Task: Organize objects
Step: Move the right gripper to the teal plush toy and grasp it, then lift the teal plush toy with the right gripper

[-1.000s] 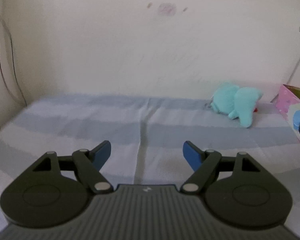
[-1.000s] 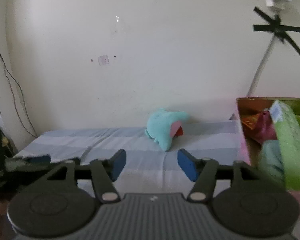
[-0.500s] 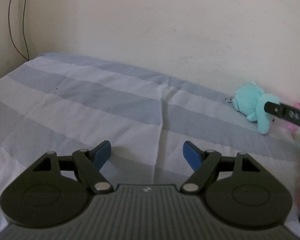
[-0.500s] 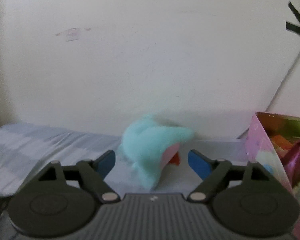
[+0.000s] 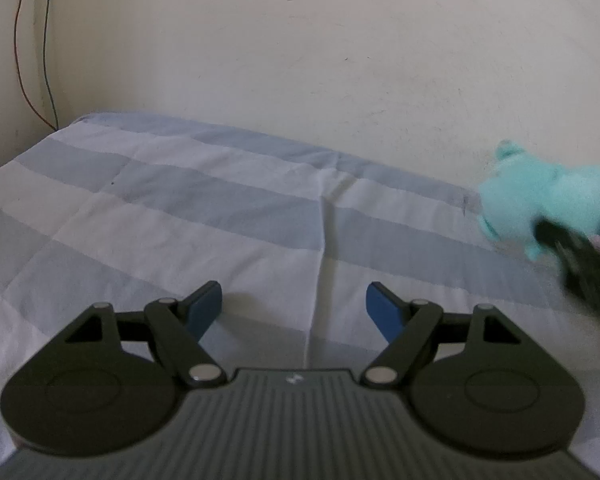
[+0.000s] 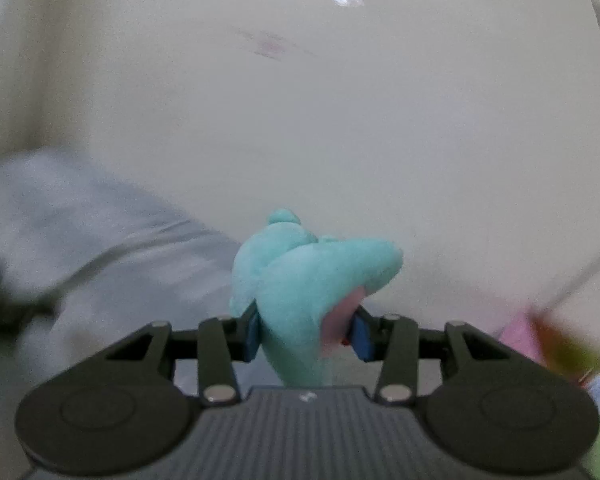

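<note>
A teal plush toy [image 6: 300, 284] with a pink patch sits between my right gripper's [image 6: 306, 336] blue pads, which are shut on it and hold it up in front of the cream wall. The same toy shows in the left wrist view [image 5: 540, 196] at the far right, with the dark right gripper [image 5: 580, 256] blurred beneath it. My left gripper [image 5: 294, 304] is open and empty, low over the striped blue and white bedsheet [image 5: 180, 208].
A pink box [image 6: 540, 336] with colourful contents sits at the right edge of the right wrist view, blurred. The cream wall [image 5: 300, 60] runs close behind the bed. Red and green wires [image 5: 32, 60] hang at the left corner.
My right gripper moved up to the plush toy, closed on it and lifted it. My left gripper tilted down over the sheet and stayed open.
</note>
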### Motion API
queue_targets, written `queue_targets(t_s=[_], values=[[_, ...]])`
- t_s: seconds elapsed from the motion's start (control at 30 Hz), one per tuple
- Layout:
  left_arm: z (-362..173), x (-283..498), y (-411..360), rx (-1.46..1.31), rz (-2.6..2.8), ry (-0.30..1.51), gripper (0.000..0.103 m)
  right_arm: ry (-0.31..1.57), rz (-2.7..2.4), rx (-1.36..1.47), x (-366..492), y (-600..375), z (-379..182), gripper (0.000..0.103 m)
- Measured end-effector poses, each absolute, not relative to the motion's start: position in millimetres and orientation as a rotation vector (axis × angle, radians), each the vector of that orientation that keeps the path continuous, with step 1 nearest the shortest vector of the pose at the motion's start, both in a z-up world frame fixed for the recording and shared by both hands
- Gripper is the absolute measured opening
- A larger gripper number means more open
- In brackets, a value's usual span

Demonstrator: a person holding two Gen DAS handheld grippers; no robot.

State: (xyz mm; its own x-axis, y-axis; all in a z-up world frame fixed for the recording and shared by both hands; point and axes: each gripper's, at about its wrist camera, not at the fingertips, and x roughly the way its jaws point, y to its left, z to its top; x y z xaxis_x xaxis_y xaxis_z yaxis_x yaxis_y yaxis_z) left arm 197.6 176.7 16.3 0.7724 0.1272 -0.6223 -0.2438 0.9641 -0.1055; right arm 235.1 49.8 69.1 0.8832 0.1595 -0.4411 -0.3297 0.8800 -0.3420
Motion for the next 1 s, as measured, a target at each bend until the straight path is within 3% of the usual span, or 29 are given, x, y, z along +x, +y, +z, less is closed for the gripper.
queue_targets(t_s=[0.27,0.43,0.67,1.0], values=[[15.3,197.4,170.9,-0.146,0.213,0.658,0.081,0.306,0.4,-0.762,82.0,35.1,46.4,0.048],[15.1,195.0,167.7,-0.126,0.219,0.654,0.081,0.438,0.616,-0.527,34.9,-2.1,50.7,0.08],[14.7,195.1,166.6,-0.116,0.225,0.666,0.086,0.436,0.687,-0.172,9.2,-46.1,75.0,0.084],[47.8,116.6,171.9,-0.307,0.057,0.659,0.088,0.497,0.69,-0.035,46.5,-55.0,68.1,0.084]])
